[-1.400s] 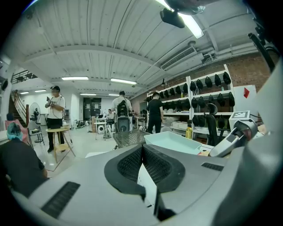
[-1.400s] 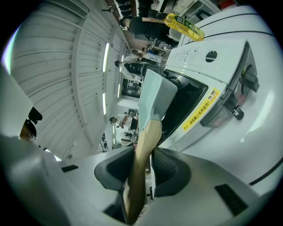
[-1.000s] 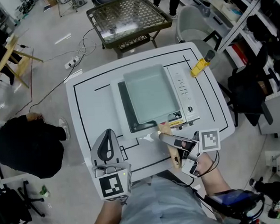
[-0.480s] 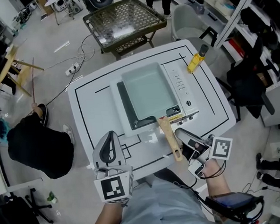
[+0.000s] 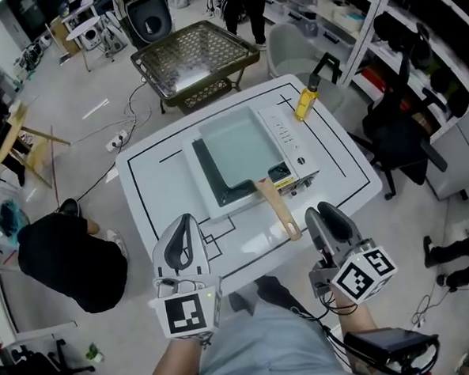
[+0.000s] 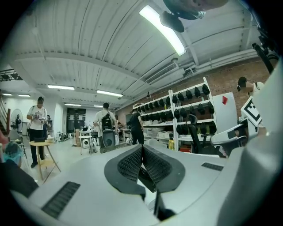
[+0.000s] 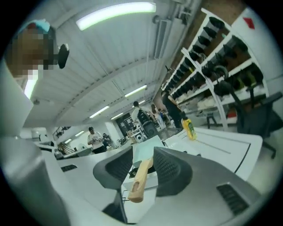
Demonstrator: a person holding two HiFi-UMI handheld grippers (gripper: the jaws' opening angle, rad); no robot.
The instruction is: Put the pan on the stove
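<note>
Withdrawn from the wooden handle [image 5: 277, 210], the right hand-held gripper [image 5: 329, 215] hangs just beside it, jaws apart, closing on nothing, while the rectangular pale-green pan [image 5: 240, 147] sits on the stove [image 5: 284, 129] on the worktop [image 5: 162, 189]; left hand-held gripper [image 5: 179, 230] closed, empty.

The left hand-held gripper [image 6: 142, 152] has its ribbed dark jaws pressed together with nothing between them, and beyond stand shelves [image 6: 185, 110], a yellow bottle [image 6: 171, 144] and several people [image 6: 105, 121].
</note>
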